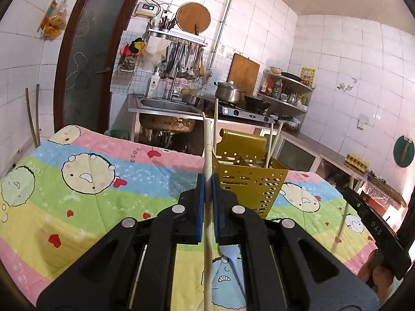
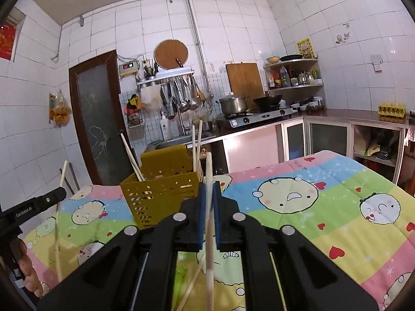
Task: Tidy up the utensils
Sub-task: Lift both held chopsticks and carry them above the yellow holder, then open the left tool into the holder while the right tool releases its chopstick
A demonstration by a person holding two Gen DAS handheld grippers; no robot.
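On the cartoon-print quilt point(image 2: 324, 207), near its far edge, stands a yellow perforated utensil holder point(image 2: 160, 189) with several chopsticks point(image 2: 195, 142) leaning upright inside. Left gripper point(image 1: 208, 181) pinches one pale chopstick point(image 1: 207, 153), just beside the holder. Right gripper point(image 2: 209, 189) pinches another chopstick point(image 2: 209, 171), also near the holder.

Matt black plastic forms the left hand-held gripper point(image 1: 207, 181), with blue rubbery pads point(image 1: 199, 207). The chopstick point(image 1: 208, 160) looks pale, smooth wood. The holder point(image 1: 249, 178) is perforated mustard plastic. A soft quilted cloth point(image 1: 103, 181) covers the desk.
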